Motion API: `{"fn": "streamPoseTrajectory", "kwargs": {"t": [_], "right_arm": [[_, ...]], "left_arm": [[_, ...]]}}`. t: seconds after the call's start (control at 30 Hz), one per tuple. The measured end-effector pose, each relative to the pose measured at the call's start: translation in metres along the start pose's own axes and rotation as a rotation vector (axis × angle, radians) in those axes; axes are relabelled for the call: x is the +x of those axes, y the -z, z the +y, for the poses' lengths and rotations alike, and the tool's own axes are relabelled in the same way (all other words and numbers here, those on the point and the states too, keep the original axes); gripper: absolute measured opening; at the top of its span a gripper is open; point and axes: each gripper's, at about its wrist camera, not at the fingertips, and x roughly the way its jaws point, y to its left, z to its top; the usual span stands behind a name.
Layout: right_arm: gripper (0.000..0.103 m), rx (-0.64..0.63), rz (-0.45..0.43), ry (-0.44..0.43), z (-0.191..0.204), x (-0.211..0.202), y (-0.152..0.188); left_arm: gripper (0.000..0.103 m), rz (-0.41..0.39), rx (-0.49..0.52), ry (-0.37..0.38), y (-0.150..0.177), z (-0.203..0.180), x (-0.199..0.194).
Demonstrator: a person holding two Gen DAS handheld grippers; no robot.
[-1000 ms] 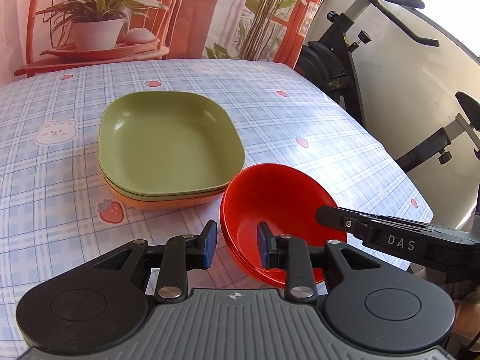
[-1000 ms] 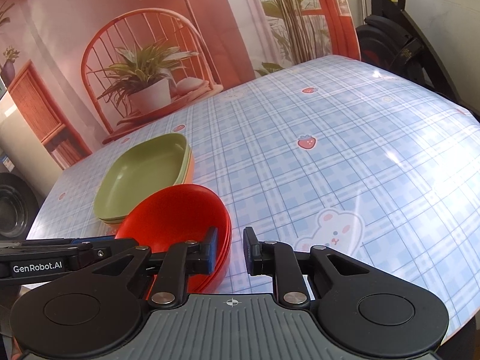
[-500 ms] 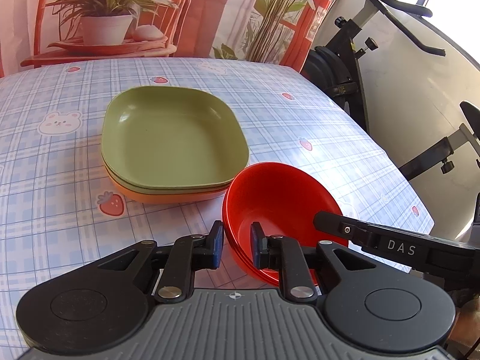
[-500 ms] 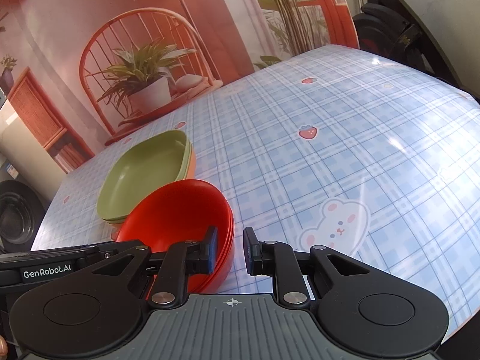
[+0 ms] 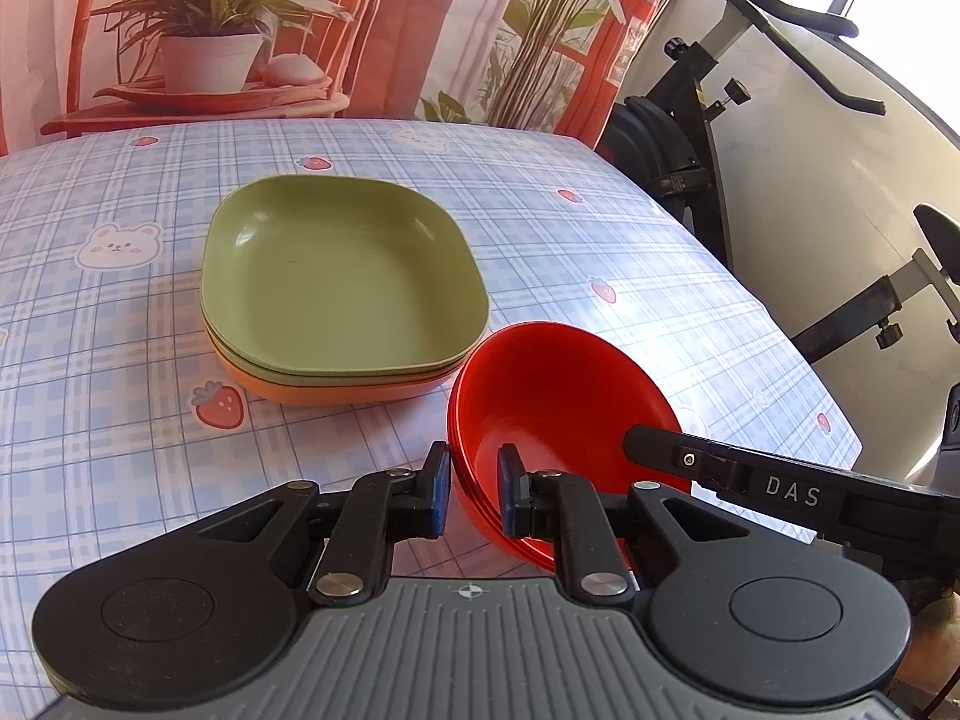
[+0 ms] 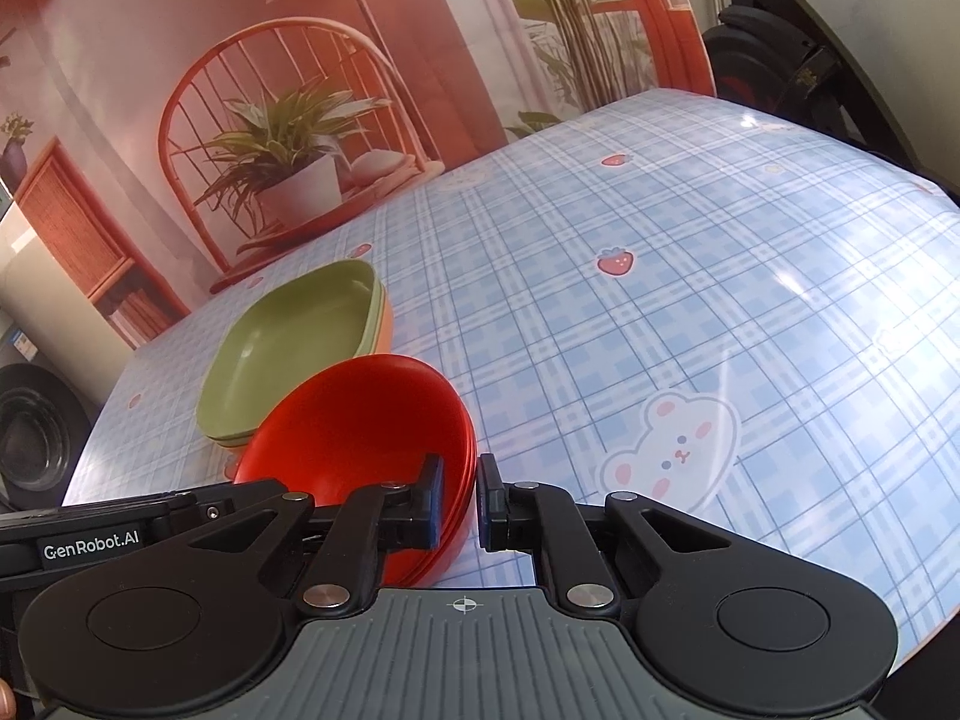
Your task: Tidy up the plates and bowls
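Note:
A stack of red bowls (image 5: 558, 402) is held between both grippers, tilted, just above the table's near edge. My left gripper (image 5: 474, 489) is shut on the stack's left rim, one finger inside and one outside. My right gripper (image 6: 461, 489) is shut on the opposite rim of the bowls (image 6: 360, 420). A stack of square plates, green on top (image 5: 336, 276) and orange at the bottom, sits on the table just beyond the bowls; it also shows in the right wrist view (image 6: 294, 348).
The table has a blue plaid cloth (image 6: 660, 300) with strawberry and bear prints. An exercise bike (image 5: 720, 120) stands off the table's right side. A printed backdrop with a chair and plant hangs behind.
My left gripper's fingers closed onto the bowls' rim. The right gripper stayed clamped on the far rim. The bowls lifted slightly and both views drew a little nearer to the plates.

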Motion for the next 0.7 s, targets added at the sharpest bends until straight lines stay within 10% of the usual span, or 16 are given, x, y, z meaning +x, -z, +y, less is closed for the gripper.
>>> {"fn": "streamPoseTrajectory", "kwargs": {"t": [0.7], "right_arm": [[0.01, -0.001, -0.109, -0.113, 0.07, -0.002, -0.102]], "left_arm": [[0.017, -0.19, 0.073, -0.018, -0.106, 0.022, -0.067]]}}
